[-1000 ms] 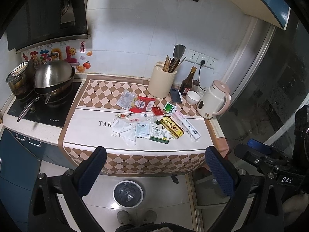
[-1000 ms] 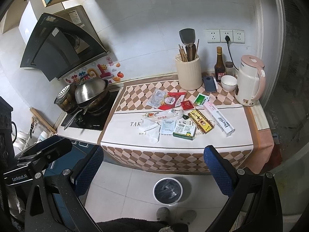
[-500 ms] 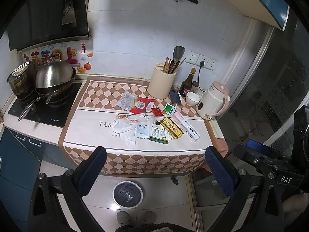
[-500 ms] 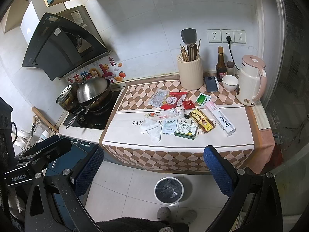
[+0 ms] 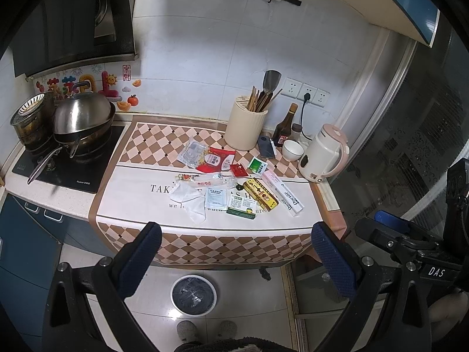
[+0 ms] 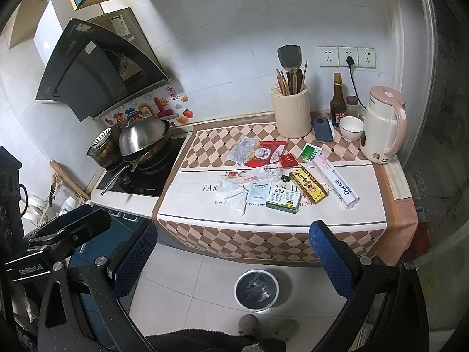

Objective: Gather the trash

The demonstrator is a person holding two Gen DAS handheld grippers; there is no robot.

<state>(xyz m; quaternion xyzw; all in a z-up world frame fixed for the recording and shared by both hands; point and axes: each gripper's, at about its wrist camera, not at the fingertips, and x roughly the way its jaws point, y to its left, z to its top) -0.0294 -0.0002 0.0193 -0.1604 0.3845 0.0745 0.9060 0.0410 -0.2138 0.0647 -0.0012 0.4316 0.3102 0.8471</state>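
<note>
Fingers, left gripper (image 5: 234,252): 2 blue-padded fingers (image 5: 140,256) spread wide, nothing between them, held back from the counter and above the floor.
Fingers, right gripper (image 6: 233,252): 2 blue-padded fingers (image 6: 329,259) likewise wide apart and empty.
Trash location: loose litter lies mid-counter on the checked brown-and-white cloth (image 5: 140,184). It includes a crumpled white tissue (image 5: 187,198), a red snack wrapper (image 5: 215,160), a clear plastic sachet (image 5: 192,152), a small green packet (image 5: 258,165), a green-and-white carton (image 5: 241,206), a yellow-and-red flat box (image 5: 261,194) and a long white "Doctor" box (image 5: 283,195).
Receptacle: round white-rimmed bin with dark liner (image 6: 255,289) on the tiled floor, near side of the counter, directly below the litter.
Items to leave: cream ribbed utensil holder (image 6: 290,114), white-and-pink kettle (image 6: 382,126), dark phone (image 6: 321,129), small white bowl (image 6: 350,124), all at the far right.
Stage, judged: nothing collected yet; approach in hand.
Method advised: take 1 piece per gripper, starting at the near edge with the tissue and carton. Come down flat on thin packets and pinch an edge without snagging the cloth. Release only when squarely over the bin.
</note>
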